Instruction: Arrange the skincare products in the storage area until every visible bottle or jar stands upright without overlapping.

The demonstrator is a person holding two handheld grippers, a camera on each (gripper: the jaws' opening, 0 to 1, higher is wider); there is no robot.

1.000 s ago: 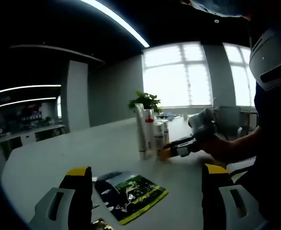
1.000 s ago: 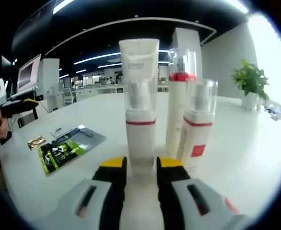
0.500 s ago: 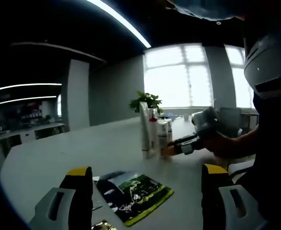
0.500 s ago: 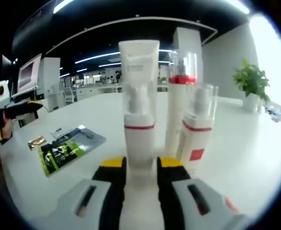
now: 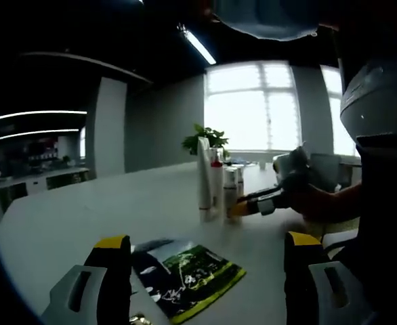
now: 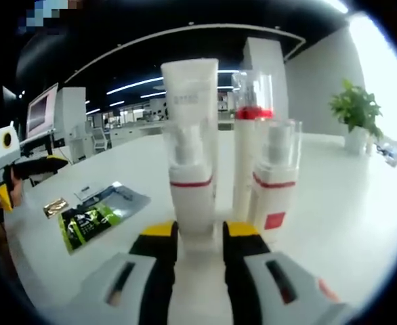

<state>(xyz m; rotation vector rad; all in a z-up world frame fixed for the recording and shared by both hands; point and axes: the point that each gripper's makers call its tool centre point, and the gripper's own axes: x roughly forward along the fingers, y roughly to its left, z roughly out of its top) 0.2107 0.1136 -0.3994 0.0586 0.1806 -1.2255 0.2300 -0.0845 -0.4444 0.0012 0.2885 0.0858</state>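
My right gripper (image 6: 200, 233) is shut on the base of a white pump bottle (image 6: 190, 193) with a clear cap and a red band; the bottle stands upright. Close behind it stand a tall white tube (image 6: 190, 84), a bottle with a red collar (image 6: 251, 142) and a second pump bottle with a red label (image 6: 274, 186). In the left gripper view the same group (image 5: 215, 183) stands mid-table, with the right gripper (image 5: 242, 208) reaching it from the right. My left gripper (image 5: 206, 244) is open, its jaws wide apart with nothing between them.
A green sachet (image 5: 188, 271) lies flat on the white table (image 5: 83, 217) just beyond my left jaws. A small gold sachet (image 6: 55, 206) lies beside the green sachet (image 6: 93, 217). A potted plant (image 6: 353, 112) stands far back. A person's arm (image 5: 327, 203) holds the right gripper.
Both views shifted a little with the hands. My right gripper stays shut on the pump bottle, and the left jaws stay apart.
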